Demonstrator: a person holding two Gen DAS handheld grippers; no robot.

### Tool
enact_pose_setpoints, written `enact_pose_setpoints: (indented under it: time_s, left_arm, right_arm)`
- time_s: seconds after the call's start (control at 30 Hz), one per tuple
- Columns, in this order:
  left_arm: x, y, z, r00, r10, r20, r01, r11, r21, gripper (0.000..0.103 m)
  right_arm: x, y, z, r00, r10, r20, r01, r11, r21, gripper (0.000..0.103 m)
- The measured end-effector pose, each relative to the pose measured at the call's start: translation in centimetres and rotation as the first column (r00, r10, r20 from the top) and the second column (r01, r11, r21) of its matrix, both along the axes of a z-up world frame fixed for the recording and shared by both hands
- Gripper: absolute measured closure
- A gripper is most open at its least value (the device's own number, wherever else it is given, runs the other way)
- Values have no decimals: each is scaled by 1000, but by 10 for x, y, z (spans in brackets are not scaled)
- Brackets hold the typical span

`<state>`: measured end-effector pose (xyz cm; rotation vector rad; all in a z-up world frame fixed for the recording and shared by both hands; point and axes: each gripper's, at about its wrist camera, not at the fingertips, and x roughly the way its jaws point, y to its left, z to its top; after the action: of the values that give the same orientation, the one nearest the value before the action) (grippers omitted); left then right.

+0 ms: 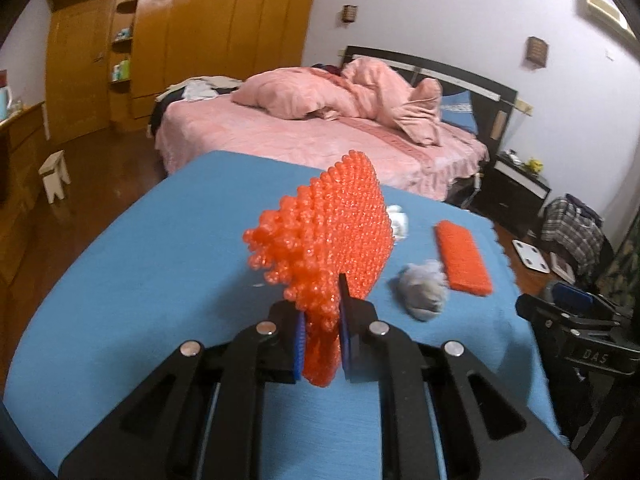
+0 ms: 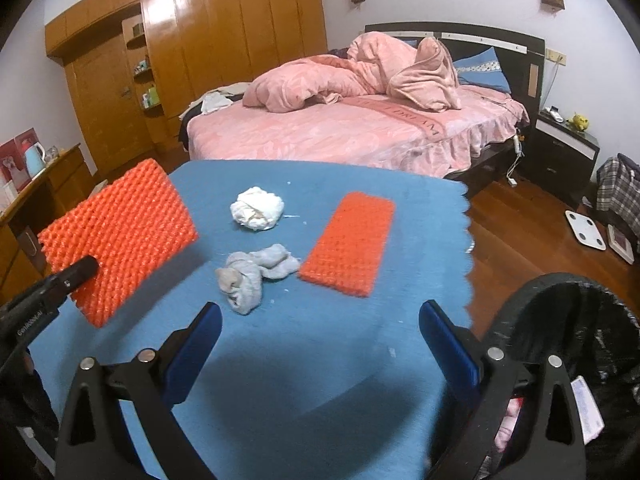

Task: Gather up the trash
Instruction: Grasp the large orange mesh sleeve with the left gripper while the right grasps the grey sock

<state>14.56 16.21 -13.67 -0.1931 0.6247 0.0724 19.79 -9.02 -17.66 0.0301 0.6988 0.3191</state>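
Room, left wrist view: bedroom with a pink-quilted bed point(image 1: 320, 136) and a glossy wooden wardrobe point(image 1: 200, 28) beyond a blue cloth-covered tabletop point(image 1: 132, 280).
Left gripper point(image 1: 320, 344): clamped on the lower edge of an orange bubble-wrap sheet point(image 1: 332, 232), which stands upright above the tabletop, lifted off it.
Grey crumpled cloth wad point(image 1: 424, 288): on the tabletop, right of the held sheet.
Flat orange bubble-wrap rectangle point(image 1: 462, 256): lying flat, just right of the grey wad.
White crumpled paper wad point(image 1: 398, 220): behind the held sheet, mostly hidden.
Right gripper point(image 1: 576, 320): at the tabletop's right edge, only partly seen.

Room, right wrist view: same bed point(image 2: 352, 128) and wardrobe point(image 2: 224, 28).
Right gripper point(image 2: 320, 344): fingers spread wide, holding nothing, above the tabletop point(image 2: 312, 360).
Held sheet point(image 2: 120, 240): far left of the grey wad point(image 2: 252, 276), pinched by the left gripper point(image 2: 84, 272).
White wad point(image 2: 258, 208): just beyond the grey wad.
Flat rectangle point(image 2: 350, 242): right of the grey wad, close beside it.
Black-lined trash bin point(image 2: 568, 360): off the tabletop's right edge, scraps inside.
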Motion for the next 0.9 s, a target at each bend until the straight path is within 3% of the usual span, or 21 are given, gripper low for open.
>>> enact_pose_setpoints:
  time_s: [0.13, 0.4, 0.57, 0.7, 0.9]
  left_arm:
    - [13, 13, -13, 999, 27, -36, -26, 999, 35, 90]
    - [25, 37, -27, 996, 51, -76, -50, 999, 19, 90]
    - [29, 39, -34, 994, 60, -89, -59, 998, 12, 90]
    - [30, 42, -38, 994, 58, -98, -58, 998, 3, 90]
    - [32, 42, -43, 992, 48, -116, -48, 999, 6, 90]
  right_arm:
    - [11, 18, -9, 1000, -6, -13, 6, 1000, 7, 10]
    - [34, 55, -22, 998, 39, -46, -39, 999, 4, 23]
    - [50, 74, -34, 995, 60, -77, -61, 998, -16, 37]
    - [53, 80, -41, 994, 63, -92, -66, 998, -24, 41]
    - [54, 91, -50, 989, 85, -119, -91, 995, -47, 58]
